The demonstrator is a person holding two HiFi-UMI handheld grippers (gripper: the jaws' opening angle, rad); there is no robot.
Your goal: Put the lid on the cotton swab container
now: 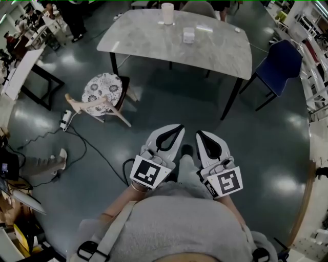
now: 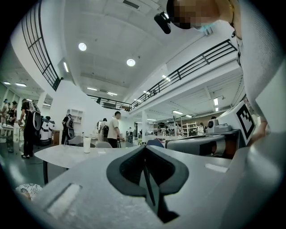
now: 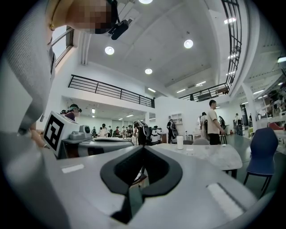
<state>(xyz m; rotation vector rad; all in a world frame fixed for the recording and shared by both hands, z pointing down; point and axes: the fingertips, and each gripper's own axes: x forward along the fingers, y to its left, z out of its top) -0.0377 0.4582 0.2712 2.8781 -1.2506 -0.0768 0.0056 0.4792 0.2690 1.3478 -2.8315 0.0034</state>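
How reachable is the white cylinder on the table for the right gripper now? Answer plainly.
Probably not from here: the right gripper, shut, is held by the person's body, with open floor before the table and the white cylinder at its far edge.

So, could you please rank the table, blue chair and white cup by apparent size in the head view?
1. grey table
2. blue chair
3. white cup, though it stands farthest from the camera
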